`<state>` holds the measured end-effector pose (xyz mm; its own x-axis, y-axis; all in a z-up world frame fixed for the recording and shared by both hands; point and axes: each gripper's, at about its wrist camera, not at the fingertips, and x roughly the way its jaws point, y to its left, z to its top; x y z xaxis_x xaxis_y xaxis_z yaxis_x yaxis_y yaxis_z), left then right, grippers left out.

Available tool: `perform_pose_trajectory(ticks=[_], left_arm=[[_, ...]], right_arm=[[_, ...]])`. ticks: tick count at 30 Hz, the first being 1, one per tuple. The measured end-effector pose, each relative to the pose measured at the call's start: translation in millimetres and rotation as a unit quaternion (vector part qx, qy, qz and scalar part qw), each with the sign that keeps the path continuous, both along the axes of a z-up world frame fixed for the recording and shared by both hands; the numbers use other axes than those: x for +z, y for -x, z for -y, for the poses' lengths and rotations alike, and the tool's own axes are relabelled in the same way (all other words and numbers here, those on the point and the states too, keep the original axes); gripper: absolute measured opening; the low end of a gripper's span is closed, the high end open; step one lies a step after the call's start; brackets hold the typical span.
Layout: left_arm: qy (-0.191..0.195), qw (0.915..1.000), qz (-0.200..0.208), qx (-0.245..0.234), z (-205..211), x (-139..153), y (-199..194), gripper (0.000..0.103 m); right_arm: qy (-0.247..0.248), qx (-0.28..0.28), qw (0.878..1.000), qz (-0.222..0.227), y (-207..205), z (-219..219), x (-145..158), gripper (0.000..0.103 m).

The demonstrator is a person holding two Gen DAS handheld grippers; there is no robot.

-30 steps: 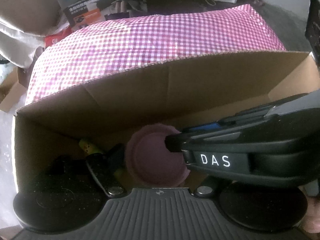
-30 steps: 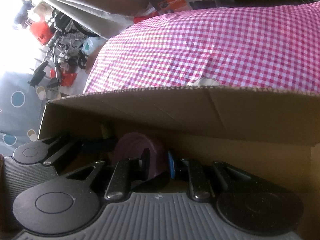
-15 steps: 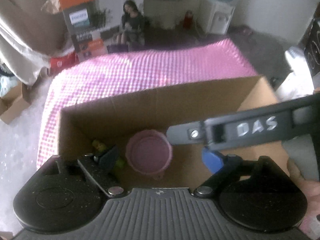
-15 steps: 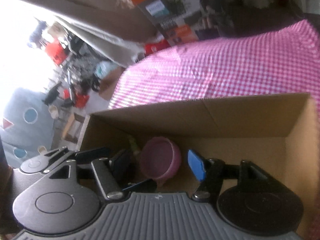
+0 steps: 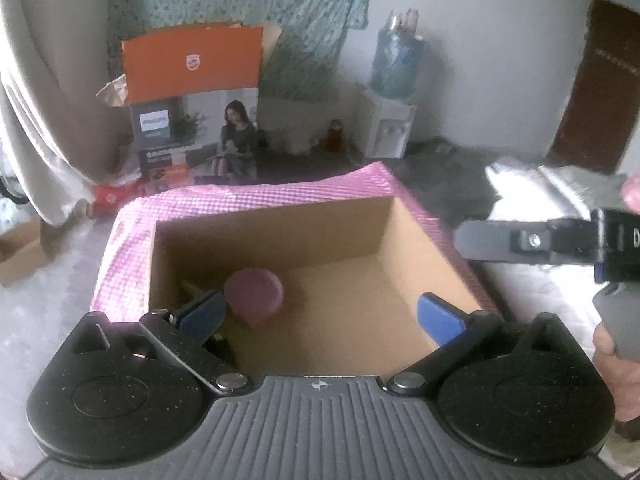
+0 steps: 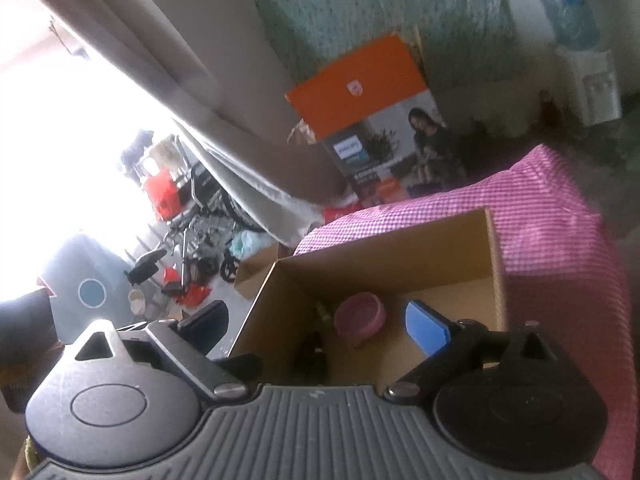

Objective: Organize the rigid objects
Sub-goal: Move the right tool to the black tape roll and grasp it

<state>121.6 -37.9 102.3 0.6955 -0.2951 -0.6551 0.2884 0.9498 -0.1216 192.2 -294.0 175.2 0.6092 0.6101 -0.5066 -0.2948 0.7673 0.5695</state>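
Around the open cardboard box (image 5: 280, 240) the room is crowded: it sits on a pink checked cloth (image 5: 256, 196), and behind that stand an orange printed carton (image 5: 192, 92), a water dispenser (image 5: 392, 112) and a small red bottle (image 5: 334, 136); off toward the bright window there is folded wheeled gear (image 6: 200, 208), too blurred to name. Inside the box a pink bowl (image 5: 254, 294) lies near the far left corner, with a yellowish object (image 6: 322, 310) just beside it and a dark object (image 6: 312, 354) nearer the camera, both too indistinct to identify. The left gripper (image 5: 320, 314) hangs above the box with its jaws opening wide and nothing between them; its left blue pad overlaps the bowl's edge in view. The right gripper (image 6: 316, 320) is likewise opening, empty, and from the left camera its black finger crosses the frame on the right, clear of the box, with a hand (image 5: 612, 360) on its handle. A second ago both grippers were down inside the box, the right one nearly closed at the bowl; now both have pulled up and back, the whole box shows, and the bowl lies alone on the box floor.
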Motion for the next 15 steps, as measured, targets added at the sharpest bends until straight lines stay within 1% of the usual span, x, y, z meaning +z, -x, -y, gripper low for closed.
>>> perform_pose_trajectory(ticks=[3,5,9,12,14,15], left_arm=[[-0.005,0.9999,0.014,0.0,-2,-3,23,0.103],[-0.018,0.9996,0.02,-0.009,-2,-9,38,0.103],[-0.058,0.9976,0.029,-0.023,5,-33,66,0.103],[-0.094,0.9949,0.016,-0.031,9,-56,80,0.103],[-0.108,0.9937,0.0,-0.029,8,-72,85,0.103],[-0.107,0.9937,-0.009,-0.029,6,-78,87,0.103]], right_arm=[[0.007,-0.008,1.0,0.013,35,4,1,0.098],[0.012,-0.01,1.0,0.013,57,5,-4,0.098],[0.01,-0.01,1.0,0.006,87,7,-17,0.098],[0.008,-0.012,1.0,-0.004,102,6,-29,0.098],[0.004,-0.007,1.0,-0.014,110,4,-38,0.098],[0.004,-0.005,1.0,-0.022,111,1,-44,0.098]])
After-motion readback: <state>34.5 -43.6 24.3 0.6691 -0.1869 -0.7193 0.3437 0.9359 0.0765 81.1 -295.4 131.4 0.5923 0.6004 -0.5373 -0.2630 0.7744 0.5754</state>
